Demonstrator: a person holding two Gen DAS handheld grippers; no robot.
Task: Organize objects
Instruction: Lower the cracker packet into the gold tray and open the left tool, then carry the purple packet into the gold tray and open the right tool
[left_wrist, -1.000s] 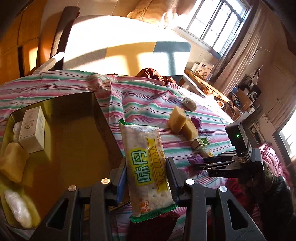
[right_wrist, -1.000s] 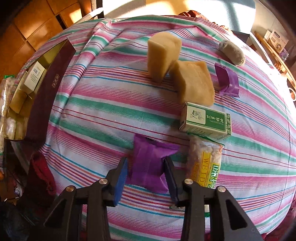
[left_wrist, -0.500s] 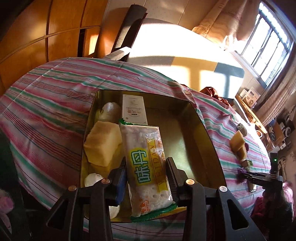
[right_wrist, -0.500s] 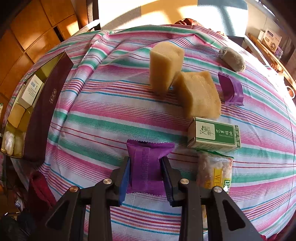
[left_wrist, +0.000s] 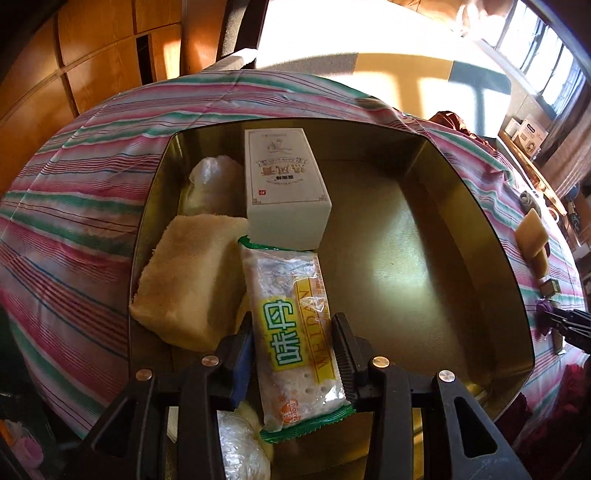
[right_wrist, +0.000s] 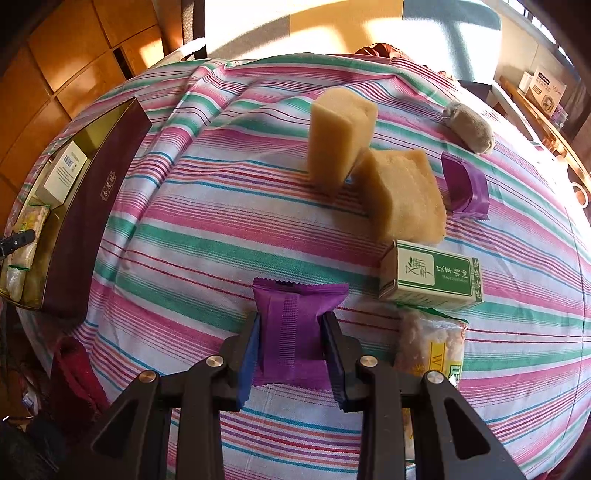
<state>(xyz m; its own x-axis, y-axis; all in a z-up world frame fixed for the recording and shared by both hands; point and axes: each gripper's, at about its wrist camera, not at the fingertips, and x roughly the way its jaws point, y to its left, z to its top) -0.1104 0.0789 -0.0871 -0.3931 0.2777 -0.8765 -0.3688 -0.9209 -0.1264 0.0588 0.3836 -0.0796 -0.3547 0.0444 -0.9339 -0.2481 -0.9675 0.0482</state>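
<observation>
Sunlight falls across a striped cloth (right_wrist: 229, 236) covering the tabletop, where snacks lie scattered beside an open gold-lined box (left_wrist: 472, 236). The left tongs (left_wrist: 293, 341) are clamped on a long cracker packet (left_wrist: 291, 317) with green characters, holding it over the box, its far end just at a white carton (left_wrist: 284, 184) that lies inside. Left of the packet in the box sits a yellow sponge-like block (left_wrist: 188, 280), with a clear wrapped item (left_wrist: 210, 181) behind it and another (left_wrist: 240, 446) at the near edge. The right tongs (right_wrist: 291, 349) are pressed together on a purple pouch (right_wrist: 295, 317) lying on the cloth. Just right of it lie a second cracker packet (right_wrist: 432, 343) and a green-and-white carton (right_wrist: 432, 277). Farther back, two yellow blocks (right_wrist: 340, 136) lean together, with another purple pouch (right_wrist: 465, 184) beside them and a grey bundle (right_wrist: 469, 125) beyond.
</observation>
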